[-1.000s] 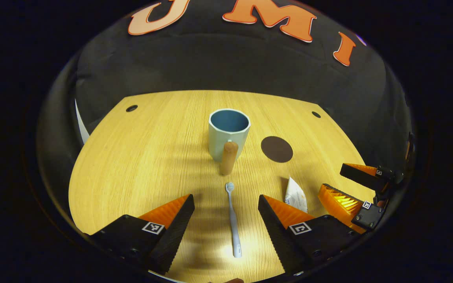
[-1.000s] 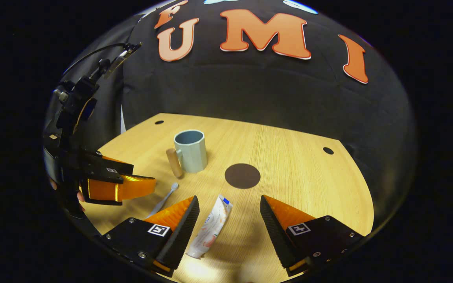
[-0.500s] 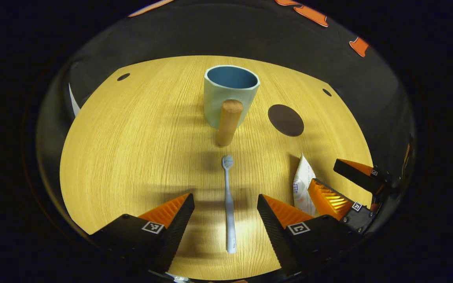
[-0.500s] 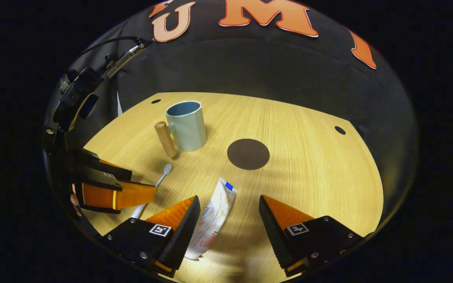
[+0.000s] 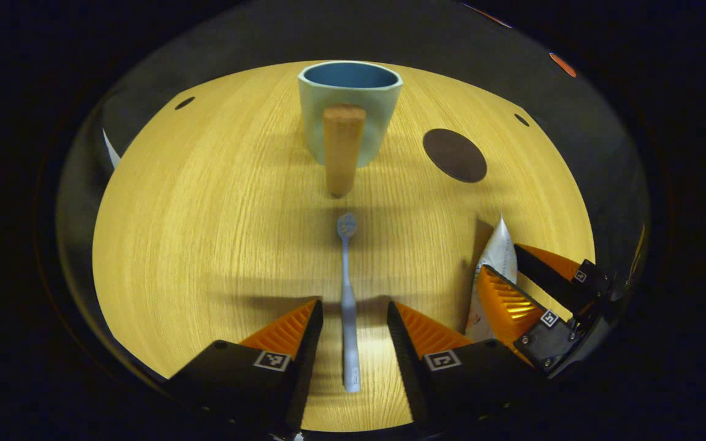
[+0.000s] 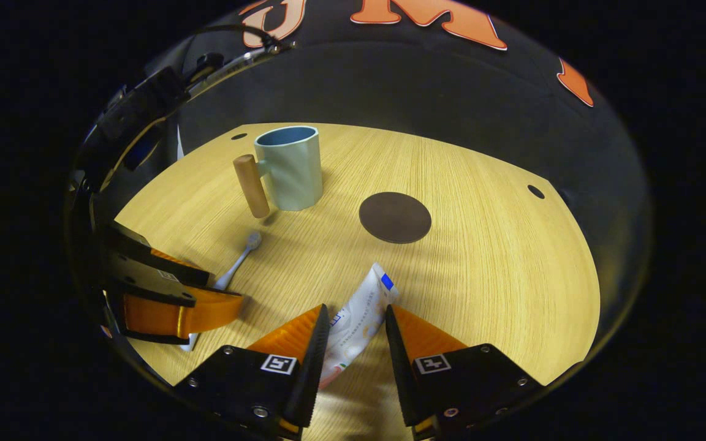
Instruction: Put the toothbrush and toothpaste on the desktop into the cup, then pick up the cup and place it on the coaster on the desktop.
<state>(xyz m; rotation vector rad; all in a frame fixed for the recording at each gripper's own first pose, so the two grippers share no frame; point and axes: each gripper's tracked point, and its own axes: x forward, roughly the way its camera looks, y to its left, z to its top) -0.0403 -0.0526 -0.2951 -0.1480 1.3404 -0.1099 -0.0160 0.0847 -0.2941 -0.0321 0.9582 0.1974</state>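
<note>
Two tools straddle targets on wooden table (image 5: 206, 202): left tool (image 5: 349, 318) part-open around pale-blue plastic toothbrush (image 5: 347, 288), right tool (image 6: 356, 331) nearly closed on white toothpaste tube (image 6: 362, 312), contact unclear. Risk: thin brush slips w/ shallow pinch. Blue cup (image 5: 349, 110), brown round coaster (image 5: 455, 155) beyond.

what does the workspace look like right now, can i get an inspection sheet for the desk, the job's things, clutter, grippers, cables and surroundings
Surface: light wooden desktop with small dark holes near its far corners.
Job's things: pale green cup with a blue inside and a wooden peg handle upright, nothing seen inside; round dark brown coaster bare, apart from the cup; pale grey toothbrush flat on the desk; white toothpaste tube lying flat.
Clutter: nothing seen.
Grippers: left gripper straddles the toothbrush handle, gaps visible; right gripper closes around the tube, contact unclear.
Cables: a thin cable on the left gripper's body.
Surroundings: black cloth wall.
</note>
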